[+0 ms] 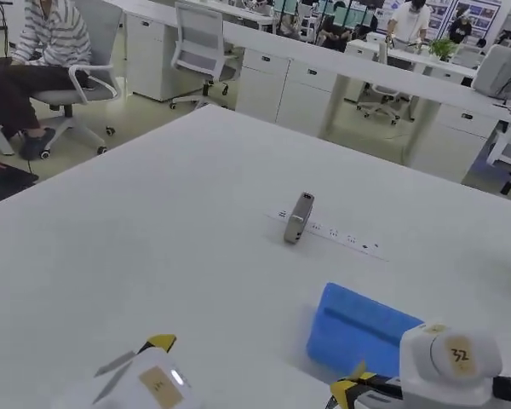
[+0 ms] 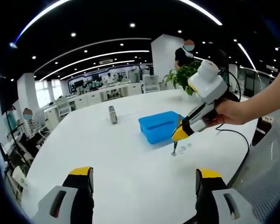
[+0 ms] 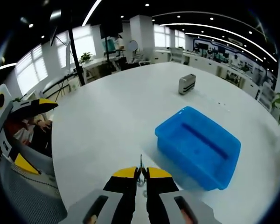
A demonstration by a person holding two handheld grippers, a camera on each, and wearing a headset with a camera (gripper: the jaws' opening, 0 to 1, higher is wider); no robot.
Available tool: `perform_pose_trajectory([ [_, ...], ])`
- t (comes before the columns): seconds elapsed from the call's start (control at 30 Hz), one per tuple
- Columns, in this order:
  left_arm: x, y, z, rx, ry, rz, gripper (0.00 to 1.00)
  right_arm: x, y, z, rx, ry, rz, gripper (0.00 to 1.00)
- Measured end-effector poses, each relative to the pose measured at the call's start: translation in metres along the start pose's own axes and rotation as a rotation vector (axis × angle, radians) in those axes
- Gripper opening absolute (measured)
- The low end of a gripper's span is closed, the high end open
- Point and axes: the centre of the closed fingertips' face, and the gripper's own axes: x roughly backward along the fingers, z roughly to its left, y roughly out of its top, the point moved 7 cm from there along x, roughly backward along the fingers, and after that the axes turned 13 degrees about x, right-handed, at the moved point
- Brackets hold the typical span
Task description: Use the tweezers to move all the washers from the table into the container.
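Note:
A blue container [image 1: 362, 328] sits on the white table [image 1: 196, 239] near its front right. In the right gripper view my right gripper [image 3: 141, 173] is shut on thin metal tweezers [image 3: 141, 163], whose tips point down at the table just short of the blue container [image 3: 198, 147]. In the left gripper view a hand holds the right gripper [image 2: 200, 109] with the tweezers' tips [image 2: 174, 150] touching the table among a few small washers [image 2: 183, 148], beside the blue container [image 2: 159, 126]. My left gripper [image 2: 144, 184] is open and holds nothing; it hovers at the front left [image 1: 136, 354].
A small silver device [image 1: 298, 217] stands mid-table by a flush socket strip [image 1: 341, 234]. Office chairs [image 1: 200, 51], desks and people are beyond the table's far edge. A potted plant [image 2: 182, 74] stands behind the right gripper.

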Motion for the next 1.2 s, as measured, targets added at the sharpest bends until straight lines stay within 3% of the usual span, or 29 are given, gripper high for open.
perform_pose_trajectory([
  [0.37, -0.0003, -0.0005, 0.0000, -0.005, 0.003, 0.008, 0.92, -0.0014, -0.0031, -0.0004, 0.017, -0.012, 0.016, 0.03],
  [0.5, -0.0004, -0.0007, 0.0002, -0.006, 0.005, 0.009, 0.92, -0.0013, -0.0038, 0.0001, 0.029, -0.026, -0.004, 0.03],
  [0.7, -0.0002, -0.0001, 0.0000, -0.004, 0.003, 0.006, 0.92, -0.0014, -0.0040, 0.0008, 0.073, -0.035, -0.002, 0.02],
  [1.0, 0.0003, 0.0002, 0.0017, 0.002, 0.013, 0.003, 0.91, -0.0017, -0.0008, -0.0011, 0.026, -0.027, 0.025, 0.01],
  [1.2, 0.0007, 0.0005, 0.0014, 0.000, 0.013, 0.001, 0.91, 0.0015, 0.0034, -0.0040, 0.054, -0.033, 0.041, 0.01],
])
